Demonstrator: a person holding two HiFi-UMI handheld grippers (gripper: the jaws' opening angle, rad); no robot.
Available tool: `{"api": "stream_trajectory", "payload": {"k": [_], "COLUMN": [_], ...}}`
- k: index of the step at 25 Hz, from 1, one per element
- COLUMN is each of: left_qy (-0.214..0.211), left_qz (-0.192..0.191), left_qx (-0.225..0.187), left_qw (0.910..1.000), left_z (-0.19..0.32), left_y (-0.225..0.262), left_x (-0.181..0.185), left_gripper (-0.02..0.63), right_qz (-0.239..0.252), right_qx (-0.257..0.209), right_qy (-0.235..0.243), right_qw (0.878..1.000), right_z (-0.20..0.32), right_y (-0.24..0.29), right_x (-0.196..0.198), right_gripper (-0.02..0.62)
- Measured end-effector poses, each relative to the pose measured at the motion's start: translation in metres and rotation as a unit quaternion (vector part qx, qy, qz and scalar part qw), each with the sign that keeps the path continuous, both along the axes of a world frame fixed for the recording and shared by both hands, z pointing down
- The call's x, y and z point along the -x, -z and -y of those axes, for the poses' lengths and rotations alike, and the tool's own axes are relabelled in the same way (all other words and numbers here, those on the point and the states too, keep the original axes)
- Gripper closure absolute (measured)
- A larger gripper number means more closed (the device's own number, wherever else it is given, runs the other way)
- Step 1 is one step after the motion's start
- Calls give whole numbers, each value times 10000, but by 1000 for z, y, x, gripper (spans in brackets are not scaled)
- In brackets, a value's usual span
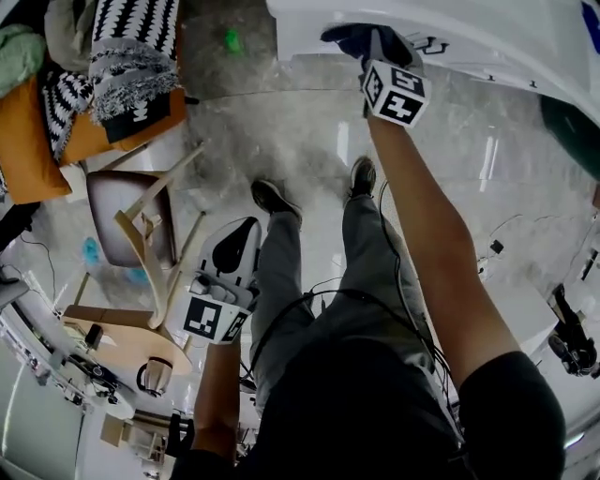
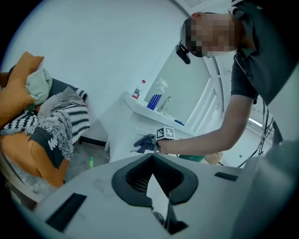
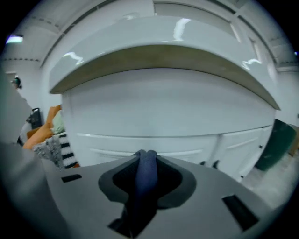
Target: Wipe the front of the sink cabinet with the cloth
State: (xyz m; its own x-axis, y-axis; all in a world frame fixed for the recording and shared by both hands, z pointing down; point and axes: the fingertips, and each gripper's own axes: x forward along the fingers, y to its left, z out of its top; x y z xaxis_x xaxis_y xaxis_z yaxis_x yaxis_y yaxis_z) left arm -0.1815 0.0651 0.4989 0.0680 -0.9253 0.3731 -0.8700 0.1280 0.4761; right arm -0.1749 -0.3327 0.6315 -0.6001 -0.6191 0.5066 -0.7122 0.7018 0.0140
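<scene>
A dark blue cloth is pinched in my right gripper, which is shut on it. In the head view that gripper holds the cloth against the front of the white sink cabinet. Drawer lines and door edges of the cabinet fill the right gripper view, under the countertop lip. My left gripper hangs low beside the person's left leg, away from the cabinet. Its jaws meet at the tips with nothing between them. From there the cloth shows on the cabinet.
A tipped wooden chair lies on the floor at left. Orange cushions and a striped blanket are piled behind it. A green bottle lies near the cabinet base. A dark green bin stands at right. Bottles stand on the counter.
</scene>
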Motion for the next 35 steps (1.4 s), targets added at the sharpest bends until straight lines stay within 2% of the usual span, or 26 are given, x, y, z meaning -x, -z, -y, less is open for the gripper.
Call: {"api": "stream_trajectory", "payload": {"k": [2, 4, 6, 8, 10, 14, 16, 18, 20, 23, 25, 28, 32, 35], "left_qy": [-39, 8, 54, 47, 32, 114, 164, 198, 212, 256, 276, 266, 236, 342], "left_qz": [2, -31, -91, -116, -106, -69, -46, -53, -81, -134, -175, -235, -150, -105], "left_qx": [-55, -66, -42, 5, 39, 24, 69, 94, 86, 54, 44, 59, 25, 39], "left_qw": [10000, 10000, 9999, 9999, 9999, 9999, 9998, 9997, 9997, 9996, 9995, 9994, 9996, 9994], "left_z": [6, 10, 11, 11, 13, 20, 18, 18, 19, 19, 19, 20, 24, 21], "left_y": [1, 0, -3, -7, -8, -6, -9, -12, -13, -16, -21, -24, -19, -21], "left_x": [-1, 1, 2, 1, 0, 7, 10, 10, 9, 9, 9, 8, 9, 13], "left_gripper": [601, 601, 601, 601, 601, 601, 601, 601, 601, 601, 601, 601, 601, 601], "right_qz": [-87, -257, -376, -262, -105, 8, 98, 119, -53, -431, -628, -612, -119, 219], "right_qx": [52, 24, 7, 227, 566, 932, 1093, 1207, 1180, 911, 682, 753, 1411, 1829], "right_qy": [-747, -1033, -1038, -1039, -771, 273, 340, 203, -173, -871, -909, -660, -138, -25], "right_qw": [9972, 9943, 9939, 9940, 9954, 9953, 9934, 9924, 9928, 9911, 9915, 9931, 9898, 9829], "right_z": [46, 75, 78, 62, 30, -40, -49, -37, -2, 61, 79, 57, -9, -41], "right_y": [3, 6, 5, -6, -25, -45, -51, -58, -63, -60, -52, -56, -71, -83], "right_x": [-50, -74, -69, -49, -17, 61, 71, 55, 16, -55, -72, -47, 27, 64], "right_gripper": [511, 511, 511, 512, 512, 511, 511, 511, 511, 511, 511, 511, 511, 511]}}
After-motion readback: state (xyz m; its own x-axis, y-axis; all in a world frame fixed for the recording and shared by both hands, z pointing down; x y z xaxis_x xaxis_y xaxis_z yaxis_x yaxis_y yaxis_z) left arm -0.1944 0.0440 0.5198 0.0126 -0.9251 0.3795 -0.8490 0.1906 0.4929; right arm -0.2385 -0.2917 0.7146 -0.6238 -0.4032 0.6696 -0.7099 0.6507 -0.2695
